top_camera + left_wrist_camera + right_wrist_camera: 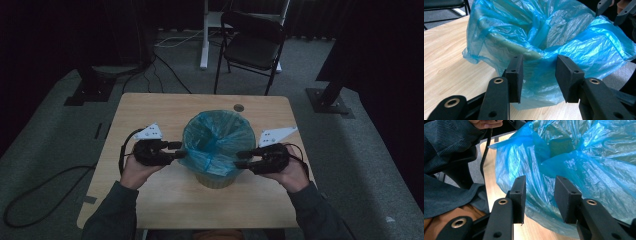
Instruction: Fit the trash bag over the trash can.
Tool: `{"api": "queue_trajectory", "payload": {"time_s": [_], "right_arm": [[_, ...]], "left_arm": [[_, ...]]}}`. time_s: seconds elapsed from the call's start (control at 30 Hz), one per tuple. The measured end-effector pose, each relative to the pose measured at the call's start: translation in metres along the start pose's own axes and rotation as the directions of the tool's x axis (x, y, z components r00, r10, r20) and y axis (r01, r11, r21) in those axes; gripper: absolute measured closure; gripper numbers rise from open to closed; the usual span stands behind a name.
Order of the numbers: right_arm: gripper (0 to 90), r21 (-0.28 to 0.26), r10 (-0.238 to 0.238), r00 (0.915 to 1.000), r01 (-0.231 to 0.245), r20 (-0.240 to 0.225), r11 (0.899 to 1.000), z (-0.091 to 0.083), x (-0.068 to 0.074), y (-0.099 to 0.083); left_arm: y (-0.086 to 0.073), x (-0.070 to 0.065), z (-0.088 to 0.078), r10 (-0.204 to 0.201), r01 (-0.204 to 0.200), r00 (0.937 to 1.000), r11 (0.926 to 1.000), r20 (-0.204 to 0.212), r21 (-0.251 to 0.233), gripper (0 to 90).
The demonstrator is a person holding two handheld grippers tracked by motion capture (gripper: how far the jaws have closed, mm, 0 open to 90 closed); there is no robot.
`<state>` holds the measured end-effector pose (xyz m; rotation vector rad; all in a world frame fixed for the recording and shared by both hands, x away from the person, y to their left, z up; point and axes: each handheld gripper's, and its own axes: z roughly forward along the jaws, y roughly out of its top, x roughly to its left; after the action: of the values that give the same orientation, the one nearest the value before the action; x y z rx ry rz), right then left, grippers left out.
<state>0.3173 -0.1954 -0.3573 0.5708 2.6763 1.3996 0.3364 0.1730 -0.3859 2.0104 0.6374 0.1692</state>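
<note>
- Plastic film is what the grippers are dealing with: a thin blue bin liner [215,142] is lining a small bin [216,179] in the middle of the wooden table [150,200], its edge folding over the rim and hanging loosely down the outside.
- Liner is looking light, soft, crinkly and probably slippery; I am judging that it will stretch or tear if tugged hard, and that the bin, being small and seemingly empty, may slide or tip.
- Best hold is appearing to be the loose overhang just below the rim, one pinch at each side.
- Left gripper [176,151] is sitting at the bin's left side with its jaws partly open, the hanging film lying just beyond the pads [515,75]; nothing is being gripped.
- Right gripper [243,159] is sitting at the bin's right side, jaws likewise partly open, the film facing its pads [519,192] but not pinched.
- Counting: one liner, one bin, two grippers, one table, one folding chair [252,45] behind.
</note>
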Motion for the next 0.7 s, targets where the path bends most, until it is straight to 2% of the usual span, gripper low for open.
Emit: {"api": "queue_trajectory", "payload": {"time_s": [0.23, 0.4, 0.57, 0.7], "right_arm": [[61.7, 0.007, -0.001, 1.0000, 0.001, -0.009, 1.000, 0.004, 0.001, 0.000], [62.3, 0.008, -0.006, 0.9999, 0.006, -0.013, 1.000, 0.005, 0.003, 0.000], [65.1, 0.001, -0.011, 0.9999, 0.011, -0.013, 1.000, 0.005, 0.005, 0.000], [67.4, 0.000, -0.016, 0.9998, 0.016, -0.013, 1.000, 0.006, 0.006, 0.000]], "left_arm": [[-0.002, -0.004, 0.001, 0.021, -0.021, 0.9995, 0.9996, 0.022, 0.019, 57.8], [-0.001, -0.007, 0.001, 0.031, -0.031, 0.9993, 0.9992, 0.022, 0.024, 57.3], [-0.003, -0.010, 0.001, 0.037, -0.038, 0.9990, 0.9989, 0.025, 0.028, 58.4], [-0.005, -0.013, 0.001, 0.040, -0.041, 0.9983, 0.9987, 0.042, 0.029, 60.0]]}}
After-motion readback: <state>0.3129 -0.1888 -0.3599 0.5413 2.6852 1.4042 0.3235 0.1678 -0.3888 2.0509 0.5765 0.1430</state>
